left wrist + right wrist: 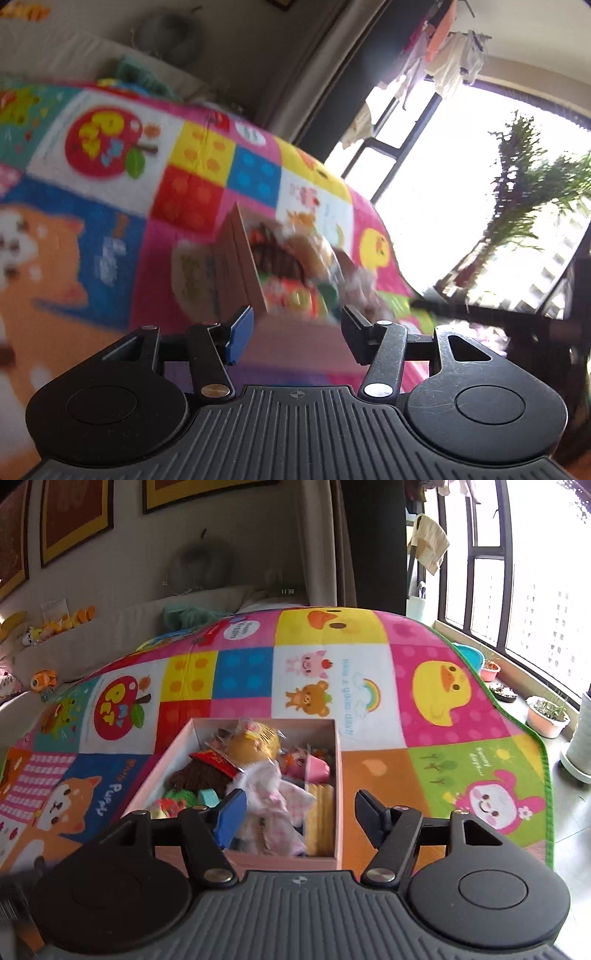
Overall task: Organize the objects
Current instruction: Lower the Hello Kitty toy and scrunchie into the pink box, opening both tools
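- Lying on the patchwork play mat (369, 657), the pink cardboard box (255, 862) is running its long axis away from the right wrist camera, open top facing up.
- Filling the box are toys: a brown plush (199, 775), a yellow round-headed doll (255, 744) in crinkly wrap, a pink cup (318, 768), a pink-and-white checked cloth doll (273, 805) and a pale yellow biscuit-shaped block (322, 818) standing along the right wall.
- The right gripper (299, 819) is hovering over the near end of the box, fingers spread wide and gripping nothing; the cloth doll is lying below the gap.
- The left gripper (293, 332) is showing 2 fingers moderately apart and empty, with the box (240, 266) blurred and tilted ahead of them, its long axis slanting up to the left.
- Writing on the mat is reading "MY PET", "Have a good day!", "sunny days..." and "Puppy".
- A clock (287, 591) by the far wall is showing 11:38.
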Demonstrator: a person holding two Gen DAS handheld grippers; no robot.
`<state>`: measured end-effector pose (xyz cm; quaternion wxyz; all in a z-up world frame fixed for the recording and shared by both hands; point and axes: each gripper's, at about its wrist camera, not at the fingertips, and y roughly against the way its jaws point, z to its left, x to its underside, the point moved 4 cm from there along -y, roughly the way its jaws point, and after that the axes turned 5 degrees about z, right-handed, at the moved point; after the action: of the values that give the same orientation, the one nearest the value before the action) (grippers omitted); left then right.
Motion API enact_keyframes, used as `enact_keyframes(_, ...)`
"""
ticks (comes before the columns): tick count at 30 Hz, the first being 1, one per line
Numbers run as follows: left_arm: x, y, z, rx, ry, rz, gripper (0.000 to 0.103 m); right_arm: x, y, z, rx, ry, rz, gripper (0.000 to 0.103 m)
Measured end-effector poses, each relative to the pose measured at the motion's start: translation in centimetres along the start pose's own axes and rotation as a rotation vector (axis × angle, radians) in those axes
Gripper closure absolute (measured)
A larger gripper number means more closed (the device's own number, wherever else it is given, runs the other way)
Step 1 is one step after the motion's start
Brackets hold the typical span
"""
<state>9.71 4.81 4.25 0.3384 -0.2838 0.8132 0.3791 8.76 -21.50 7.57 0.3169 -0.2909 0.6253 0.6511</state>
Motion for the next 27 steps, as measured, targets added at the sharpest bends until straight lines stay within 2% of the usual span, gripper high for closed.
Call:
enact_keyframes(3, -3.5, -2.3, -0.3, -0.166, -0.031, 0.053, 0.046, 2.3, -0.6, -0.5, -0.005, 0.034, 0.037, 0.037)
enact_keyframes(6, -4.7, -6.0, 0.0, -0.256, -0.073, 0.144, 0.046, 4.3, -1.4, -0.7, -0.034, 0.043, 0.079, 0.037)
enact_keyframes(8, -4.2, -8.4, 0.3, -0.296, -0.106, 0.233, 0.046, 5.2, -2.0, -0.8, -0.046, 0.049, 0.096, 0.037)
enact_keyframes(10, -3.4, -9.7, 0.9, -0.327, -0.122, 0.280, 0.046, 5.6, -2.7, -0.7, -0.061, 0.064, 0.110, 0.037)
enact_keyframes(11, -3.3, -9.9, 1.3, -0.346, -0.121, 0.281, 0.046, 5.7, -3.1, -0.5, -0.067, 0.074, 0.111, 0.037)
enact_keyframes(12, -3.2, -9.7, 1.9, -0.361, -0.114, 0.274, 0.042, 5.6, -3.4, -0.2, -0.071, 0.085, 0.110, 0.037)
enact_keyframes(14, -3.1, -9.2, 3.0, -0.338, -0.077, 0.271, 0.031, 5.4, -4.0, 0.5, -0.091, 0.109, 0.099, 0.038)
enact_keyframes(16, -3.1, -8.4, 3.7, -0.360, -0.060, 0.265, 0.025, 5.2, -4.4, 1.5, -0.093, 0.132, 0.085, 0.035)
enact_keyframes(21, -3.2, -6.2, 4.0, -0.442, -0.135, 0.238, 0.022, 4.9, -4.8, 3.5, -0.123, 0.150, 0.077, 0.035)
enact_keyframes(23, -3.3, -6.1, 4.4, -0.478, -0.158, 0.226, 0.009, 5.0, -4.9, 4.2, -0.103, 0.171, 0.063, 0.035)
enact_keyframes(27, -3.3, -6.1, 5.1, -0.480, -0.133, 0.221, 0.004, 5.0, -5.4, 4.8, -0.071, 0.203, 0.062, 0.035)
